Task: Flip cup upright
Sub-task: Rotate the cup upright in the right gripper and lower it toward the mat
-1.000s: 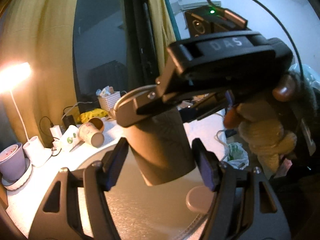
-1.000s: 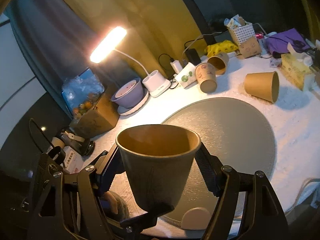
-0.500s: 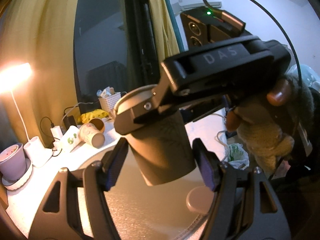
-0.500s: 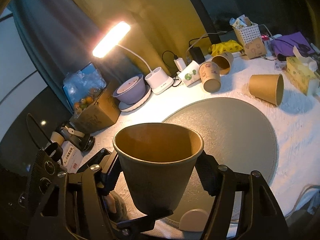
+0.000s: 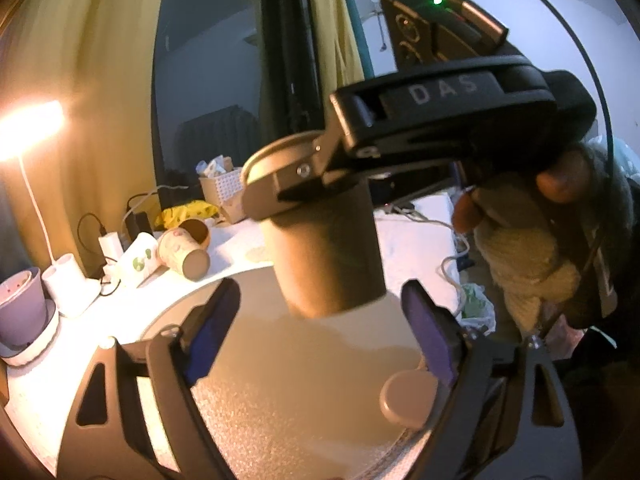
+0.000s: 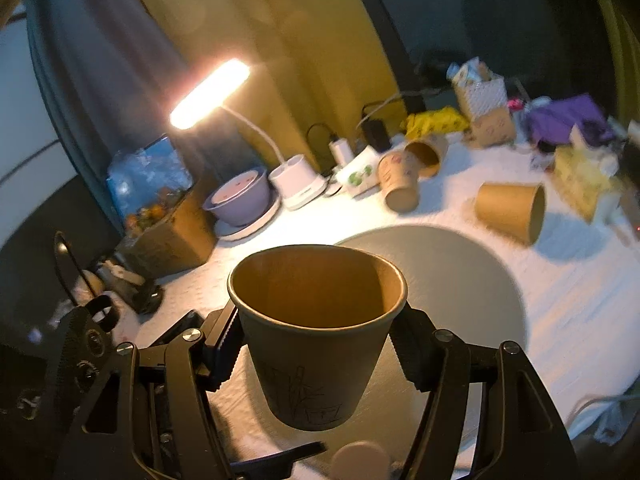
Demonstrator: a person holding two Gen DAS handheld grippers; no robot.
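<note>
One word, "DAS", marks the right gripper [image 5: 308, 178] clamping the cup [image 5: 326, 256].

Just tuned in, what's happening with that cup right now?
The right tool is shut on the brown paper cup, holding it mouth up above the round grey mat, so it is upright but not yet set down. The left tool is open, its fingers either side of the cup's lower part without touching it. Other cups lie tipped over on the white table: a plain brown one and a printed one. A desk lamp is lit at the back.
</note>
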